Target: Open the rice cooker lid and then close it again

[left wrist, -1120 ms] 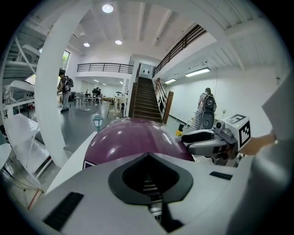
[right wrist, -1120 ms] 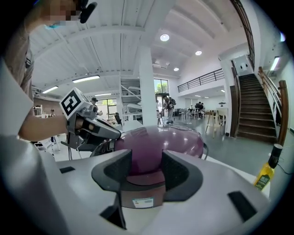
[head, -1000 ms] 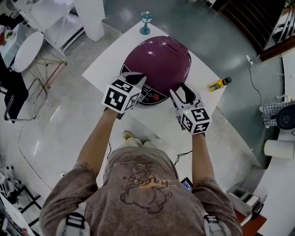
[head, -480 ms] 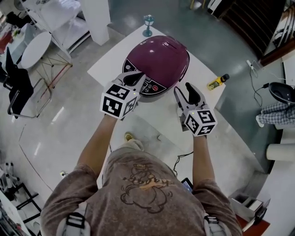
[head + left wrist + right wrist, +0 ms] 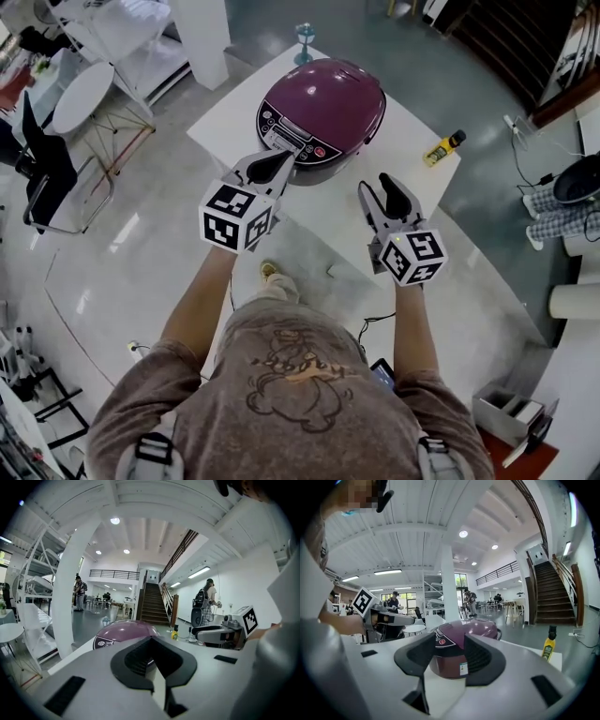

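At centre left of the head view the left gripper (image 5: 279,159) is held out above the near edge of the white table (image 5: 225,117). Its jaws are brought together at the tips, with nothing between them. It points at the front of the rice cooker (image 5: 319,122) and is not on it. The cooker stands on the table at upper centre, its purple lid (image 5: 333,94) down and its control panel (image 5: 298,142) facing the person. Right of centre the right gripper (image 5: 380,190) hovers near the cooker's front, apart from it. Its jaws are partly open and have just been closing, with nothing between them. Further right a yellow bottle (image 5: 442,148) stands near the table's right corner
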### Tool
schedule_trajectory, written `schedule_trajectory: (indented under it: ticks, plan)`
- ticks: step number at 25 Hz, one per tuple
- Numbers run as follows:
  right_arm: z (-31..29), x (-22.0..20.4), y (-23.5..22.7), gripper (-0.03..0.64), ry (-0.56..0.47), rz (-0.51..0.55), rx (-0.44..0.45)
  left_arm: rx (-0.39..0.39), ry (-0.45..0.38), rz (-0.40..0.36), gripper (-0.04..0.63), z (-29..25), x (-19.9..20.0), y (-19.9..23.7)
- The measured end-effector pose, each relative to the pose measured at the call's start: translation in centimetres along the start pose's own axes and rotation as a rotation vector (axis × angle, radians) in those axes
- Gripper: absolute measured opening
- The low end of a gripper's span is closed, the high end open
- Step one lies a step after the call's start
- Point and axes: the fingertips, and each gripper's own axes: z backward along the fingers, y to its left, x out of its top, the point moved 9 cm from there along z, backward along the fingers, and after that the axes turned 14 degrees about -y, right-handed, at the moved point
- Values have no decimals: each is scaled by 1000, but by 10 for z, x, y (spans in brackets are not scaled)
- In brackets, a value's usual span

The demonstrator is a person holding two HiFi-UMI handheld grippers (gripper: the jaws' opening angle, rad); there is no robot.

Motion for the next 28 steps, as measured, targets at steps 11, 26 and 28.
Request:
schedule_trajectory:
  ticks: [11, 26, 28]
  plan:
    - [50, -7, 36, 94, -41, -32, -51, 10, -92, 37, 18, 62, -12, -24]
    - [82, -29, 52, 7, -43, -34, -102, 56, -123, 47, 18, 95, -38, -43]
    - [87, -31, 50, 2, -43, -34, -113, 59, -135, 44, 18, 96, -41, -45]
